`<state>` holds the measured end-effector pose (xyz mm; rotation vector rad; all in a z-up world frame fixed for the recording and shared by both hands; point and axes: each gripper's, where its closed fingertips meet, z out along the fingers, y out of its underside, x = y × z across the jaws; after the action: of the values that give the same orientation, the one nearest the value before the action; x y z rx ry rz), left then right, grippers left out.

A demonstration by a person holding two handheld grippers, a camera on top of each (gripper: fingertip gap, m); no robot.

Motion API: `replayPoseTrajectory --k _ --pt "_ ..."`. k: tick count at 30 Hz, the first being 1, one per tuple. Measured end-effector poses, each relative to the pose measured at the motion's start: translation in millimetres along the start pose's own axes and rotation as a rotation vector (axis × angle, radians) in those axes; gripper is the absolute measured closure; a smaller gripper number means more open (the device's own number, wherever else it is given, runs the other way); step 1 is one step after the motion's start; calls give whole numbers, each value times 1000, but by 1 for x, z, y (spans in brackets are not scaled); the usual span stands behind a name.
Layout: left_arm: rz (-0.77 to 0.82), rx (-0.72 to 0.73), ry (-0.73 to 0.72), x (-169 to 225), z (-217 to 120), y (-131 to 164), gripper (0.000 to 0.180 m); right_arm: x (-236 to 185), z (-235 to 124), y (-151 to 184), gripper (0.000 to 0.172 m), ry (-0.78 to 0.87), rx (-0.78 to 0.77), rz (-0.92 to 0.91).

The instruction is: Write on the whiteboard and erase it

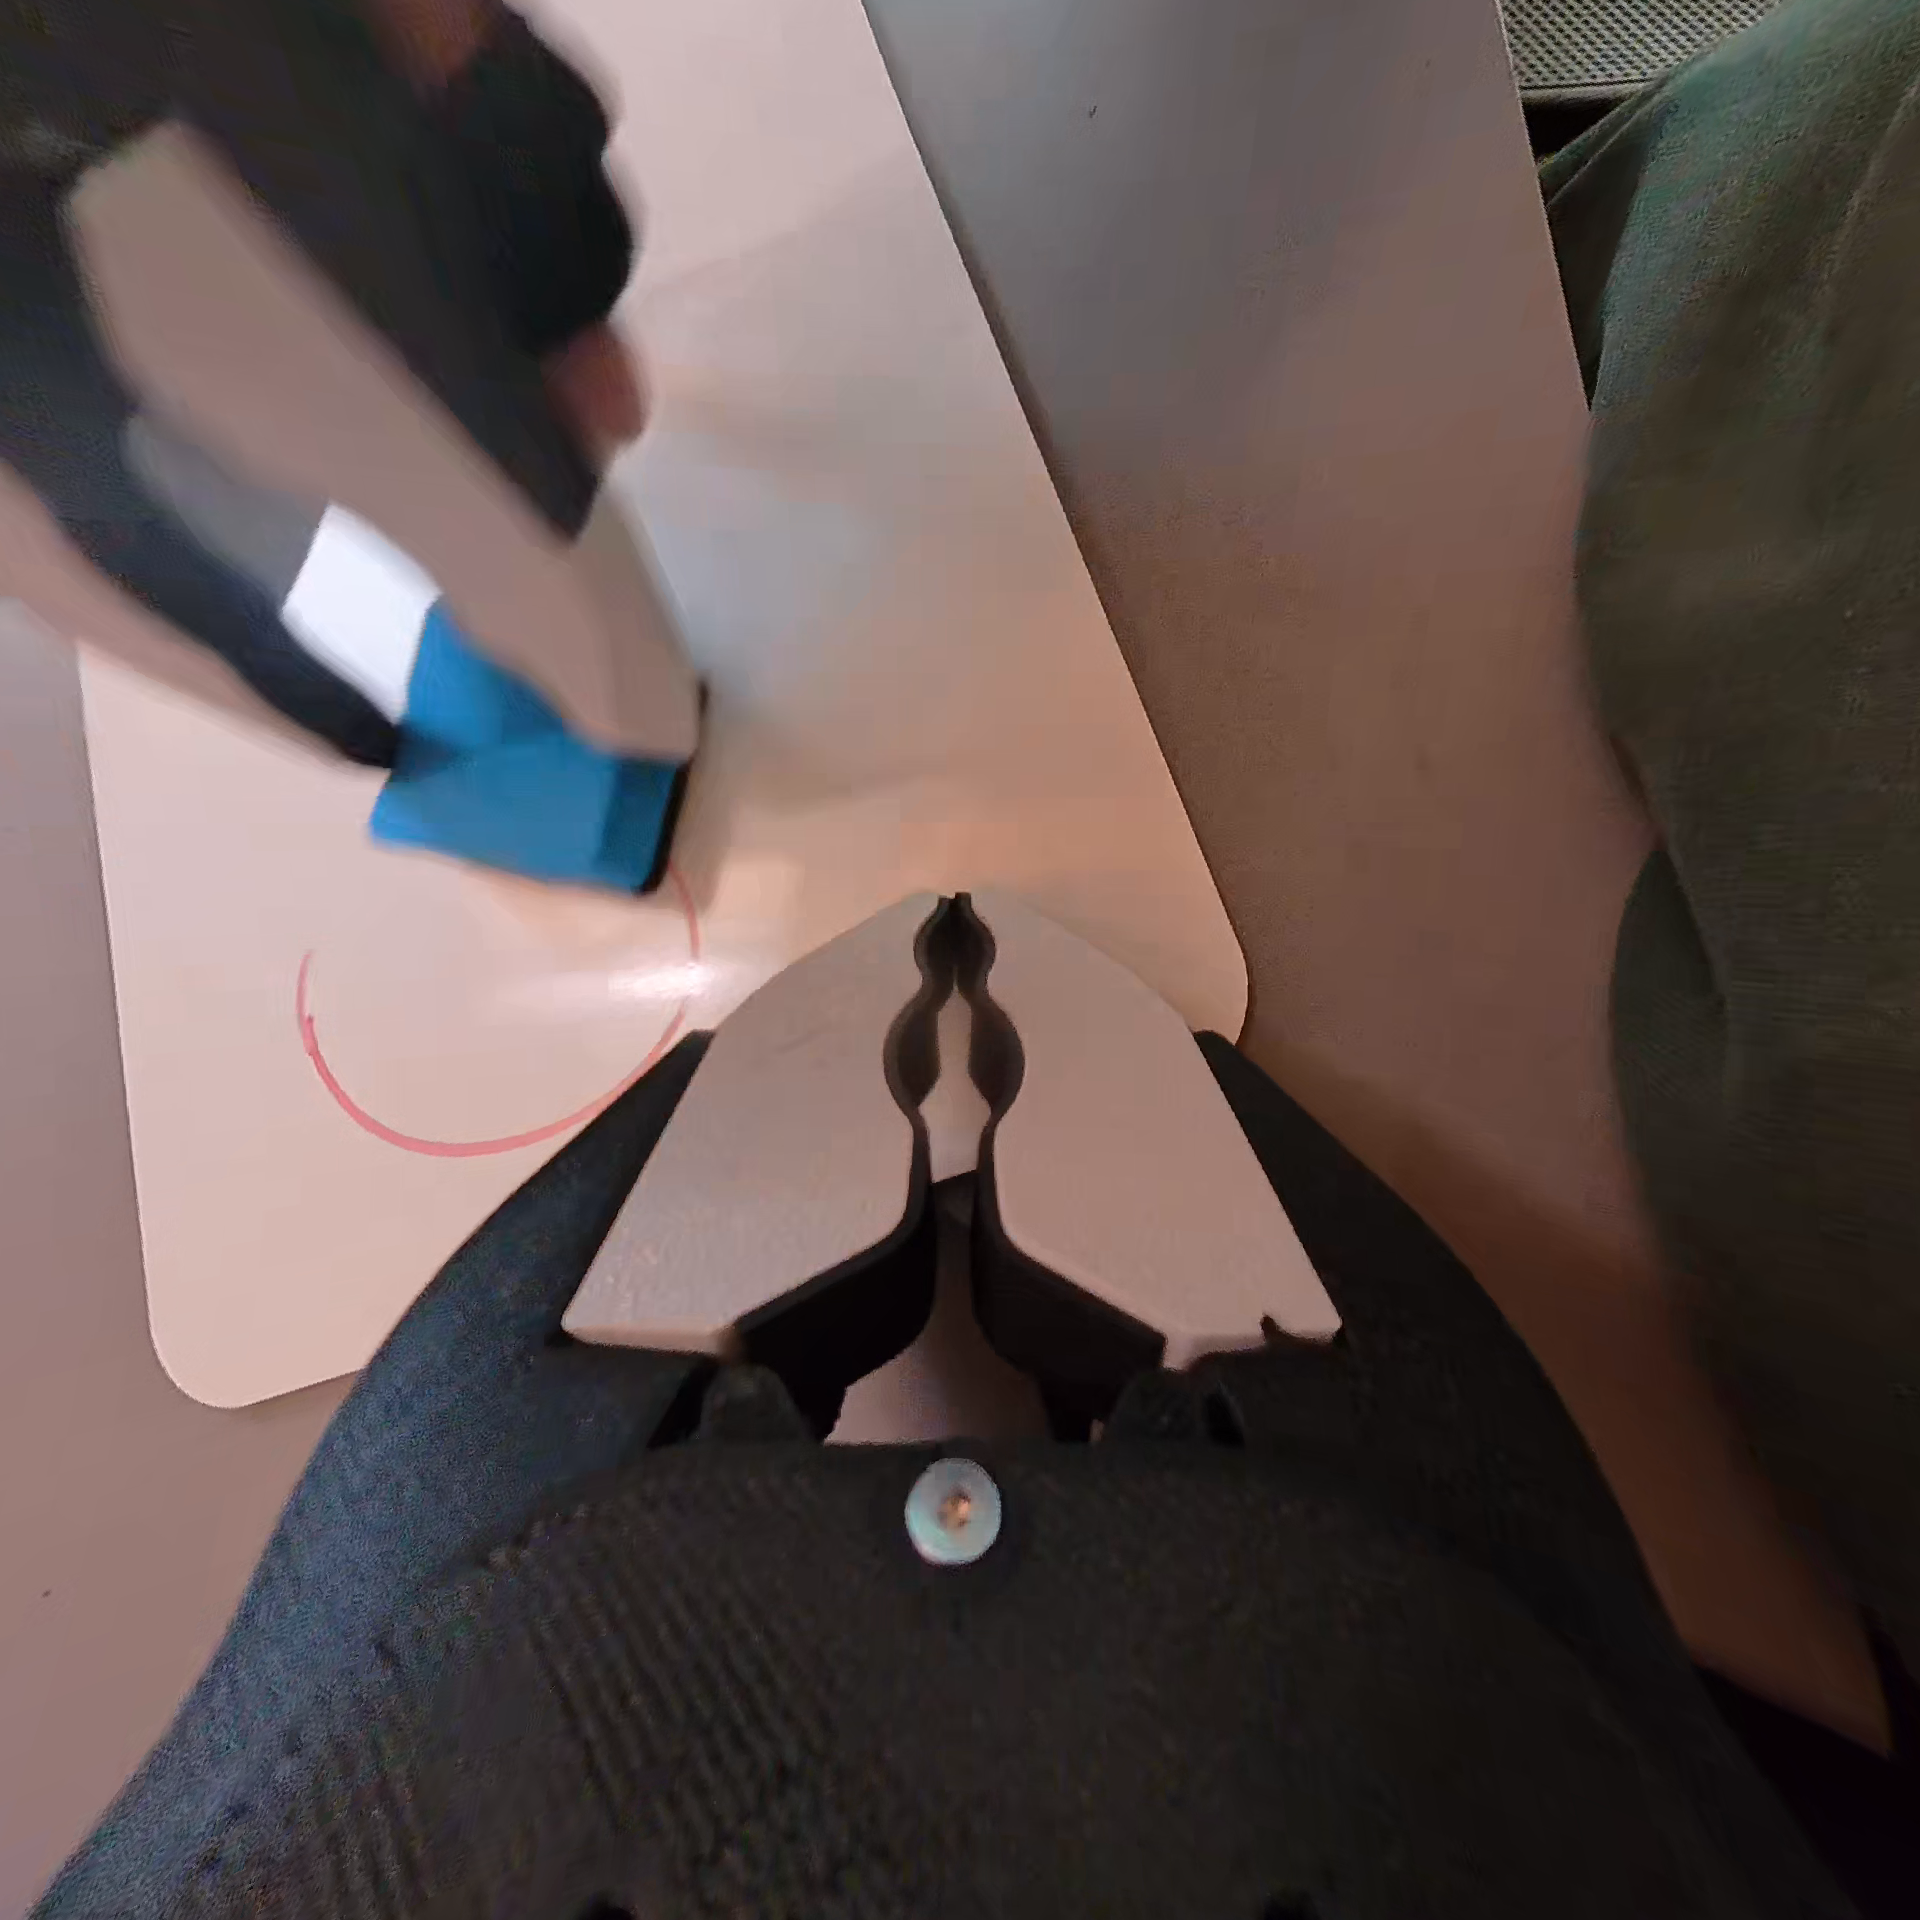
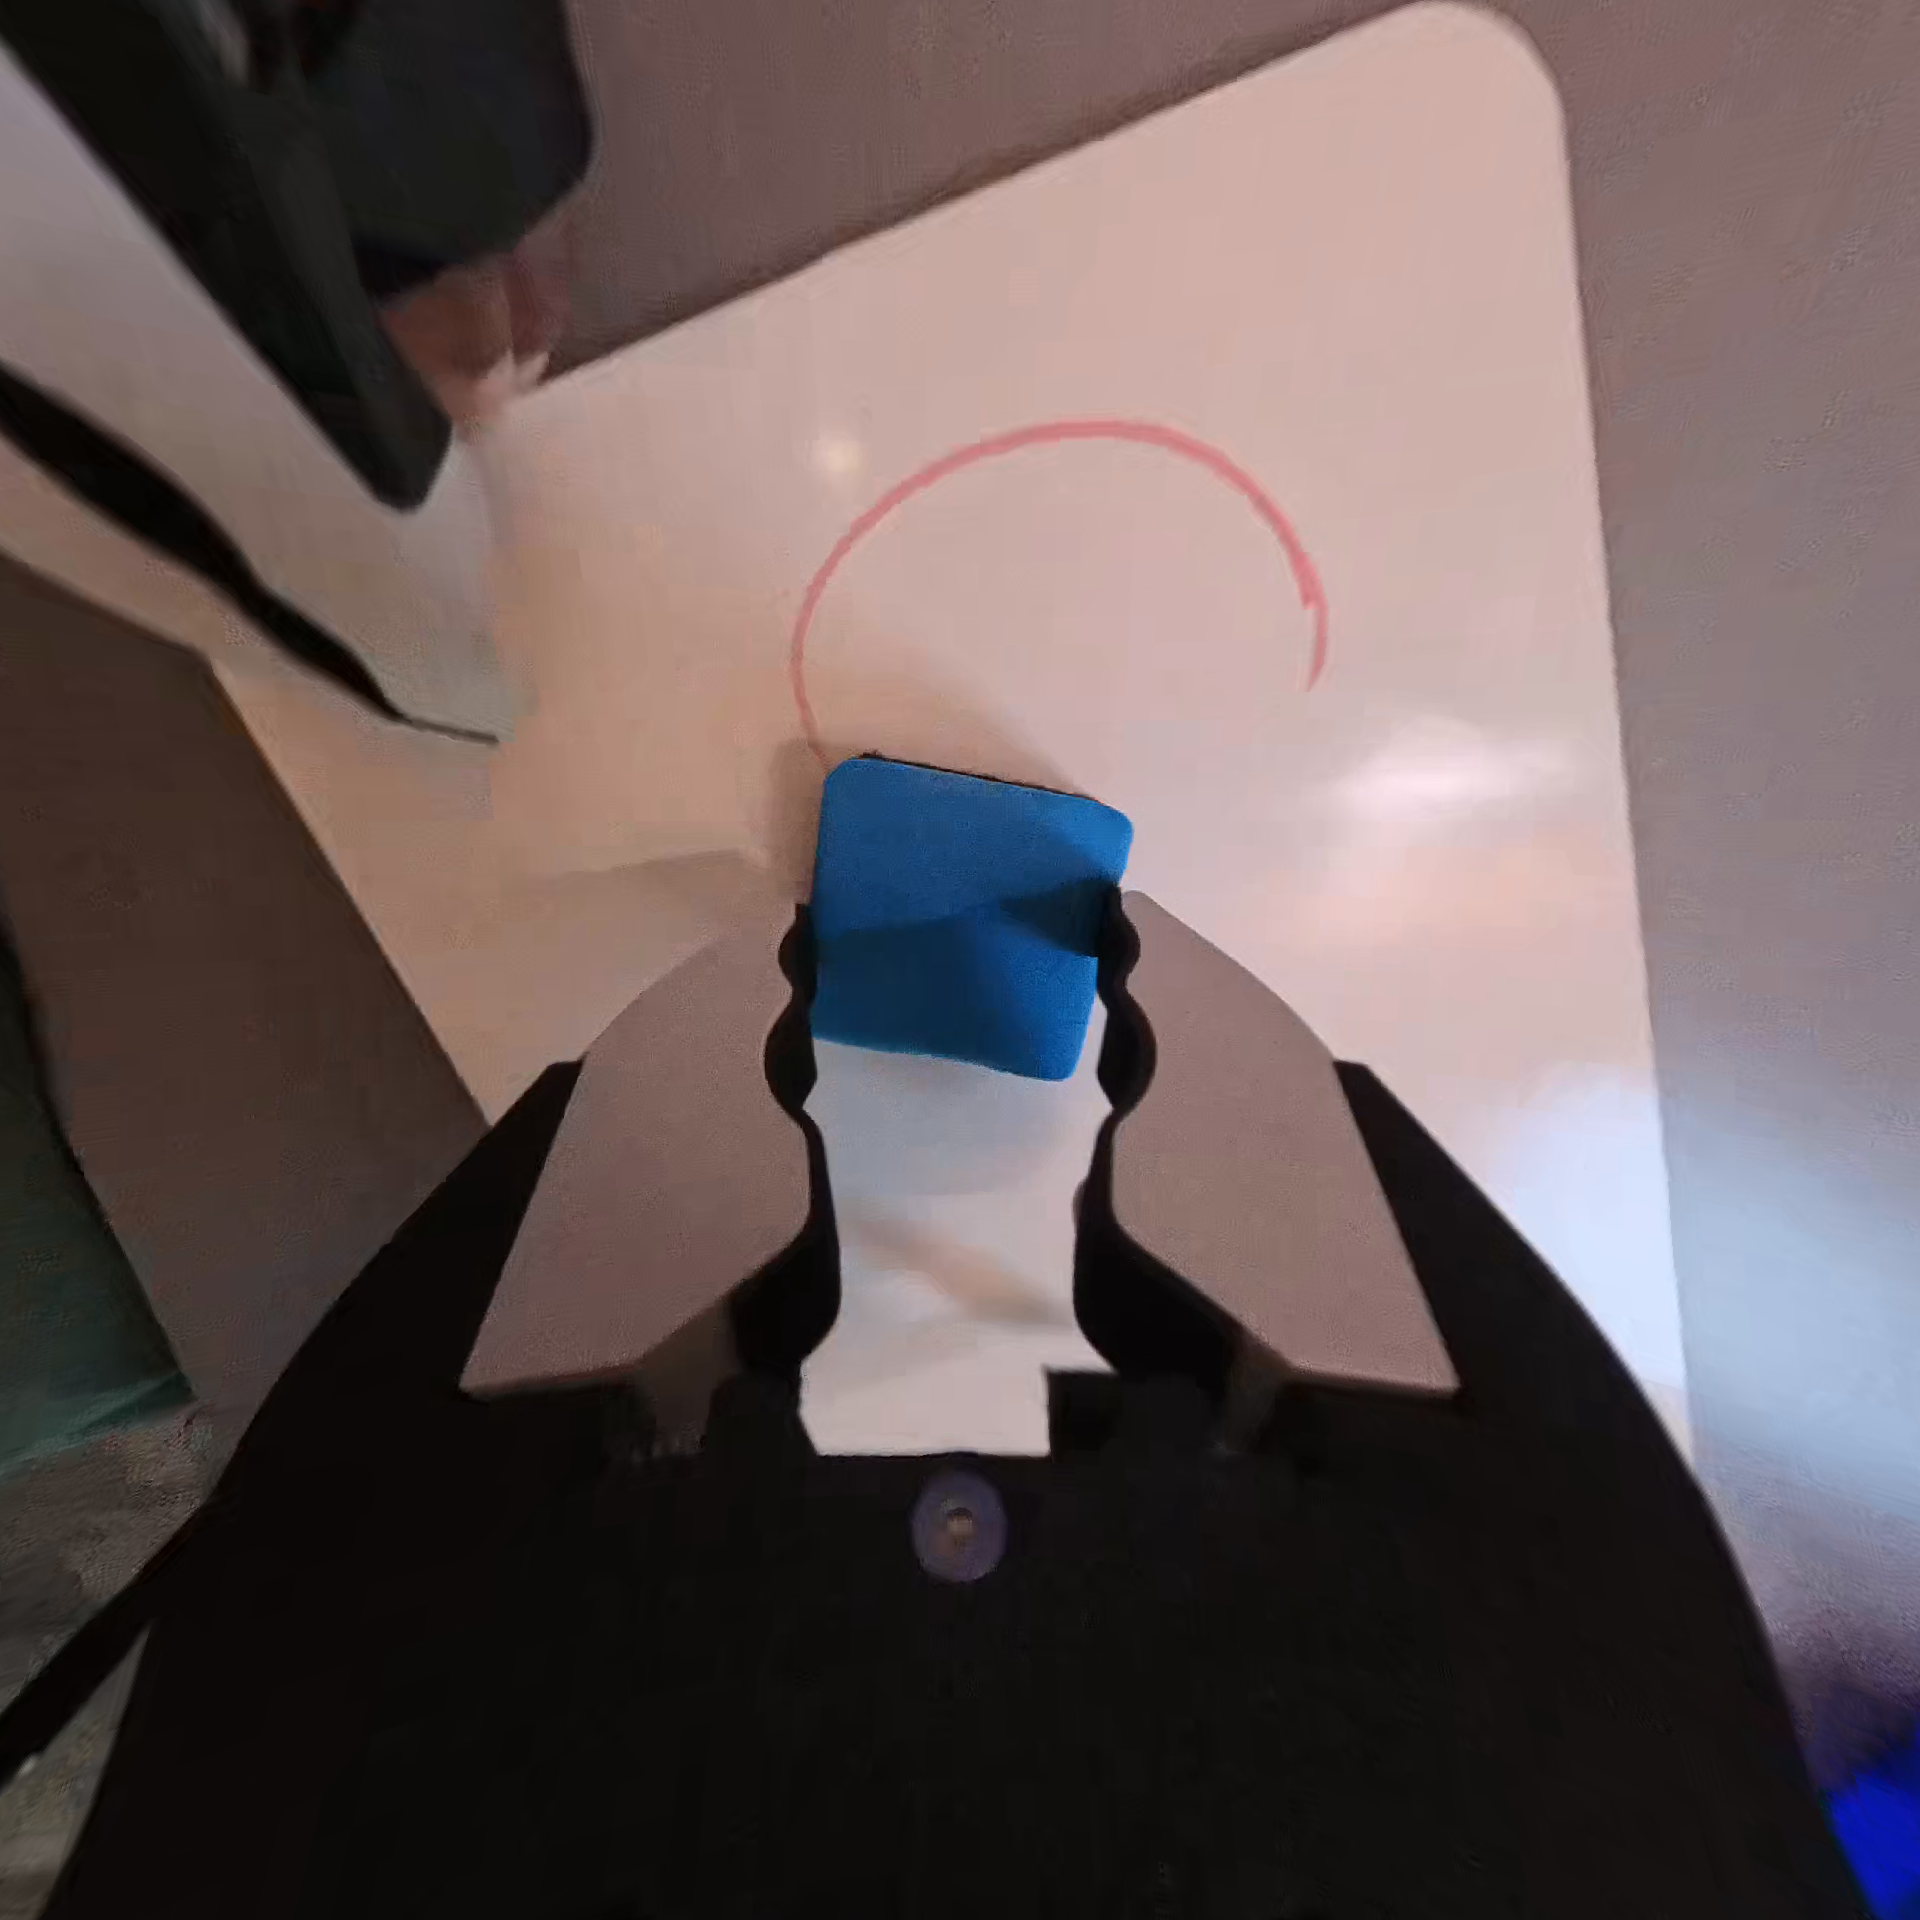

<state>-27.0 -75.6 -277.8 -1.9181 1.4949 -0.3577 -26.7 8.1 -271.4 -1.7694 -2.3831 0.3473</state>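
Eraser (image 2: pixel 961 914), blue foam with a thin black underside, sits clamped in the right gripper (image 2: pixel 956 935): both pads press into its sides, and the foam dents a little where the right pad bites. Its black face lies flat against the whiteboard (image 2: pixel 1455 312), right at the near end of a red arc (image 2: pixel 1049 431). The arc is an unclosed ring; one end disappears under the eraser, the other stops in a small ragged tick off to the side. From the left wrist view the same eraser (image 1: pixel 520 790) shows tilted and smeared by motion blur, with its leading corner on the red line (image 1: pixel 468 1143).

The left gripper (image 1: pixel 956 904) hangs low over the board's near corner, its jaws closed tip to tip with nothing between them; only the wavy dark pads (image 1: pixel 914 1039) show, meeting at the front. In the right wrist view it appears as a blurred dark shape at the upper left, with a hand (image 2: pixel 468 322) partly showing.

The whiteboard, white with rounded corners, lies flat on a grey-brown worktop (image 1: pixel 1351 727). Glare spots shine on the board surface. A green sleeve (image 1: pixel 1766 727) fills the right edge of the left wrist view.
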Motion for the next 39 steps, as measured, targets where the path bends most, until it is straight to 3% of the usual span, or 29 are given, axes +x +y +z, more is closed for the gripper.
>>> replayPoseTrajectory --k 3,5,8,10,11,13,15,17,20,22,24,25,27,29,31,32,34,35,37,39 --pt "2 1 -4 0 0 0 179 49 -12 42 119 76 2 215" --pt "6 -3 -10 0 0 0 179 74 -11 36 119 107 39 301" --pt "0 -3 -6 0 0 0 180 16 1 -6 119 39 58 99" --pt "2 -2 -3 0 0 0 179 -16 -1 3 119 -1 -3 1" --pt "3 -2 -3 0 0 0 179 -13 -4 12 119 -13 -27 17" --pt "3 -3 -3 1 0 0 180 33 -6 21 119 60 -51 131" --pt "7 -3 -11 1 0 0 180 50 0 -4 119 73 16 180" --pt "4 1 -7 1 0 0 180 8 10 -37 119 20 74 27" --pt "4 1 -2 1 0 0 180 -22 6 -22 119 -42 17 -55" --pt "7 -1 -7 1 0 0 180 24 1 -6 119 33 -45 53" --pt "5 0 -10 1 0 0 180 64 6 -26 119 79 8 151" --pt "6 0 -12 1 0 0 180 65 11 -45 119 75 47 138" --pt "6 2 -11 1 0 0 180 28 19 -72 119 16 79 19" --pt "7 4 -9 1 -1 1 180 -11 17 -62 119 -39 20 -110" --pt "5 5 -6 1 -1 1 180 -7 11 -40 119 -63 -50 -99" --pt "4 4 -6 1 -1 1 180 19 10 -36 119 -10 -69 -37" --pt "8 4 -12 1 -1 1 180 58 15 -51 119 33 -9 79" --pt "9 6 -15 2 -1 1 180 57 18 -64 119 39 24 70" --pt "10 9 -16 2 -1 1 180 13 23 -79 119 -19 52 -77" --pt "11 13 -17 2 -1 1 180 -18 17 -60 119 -57 -11 -181"
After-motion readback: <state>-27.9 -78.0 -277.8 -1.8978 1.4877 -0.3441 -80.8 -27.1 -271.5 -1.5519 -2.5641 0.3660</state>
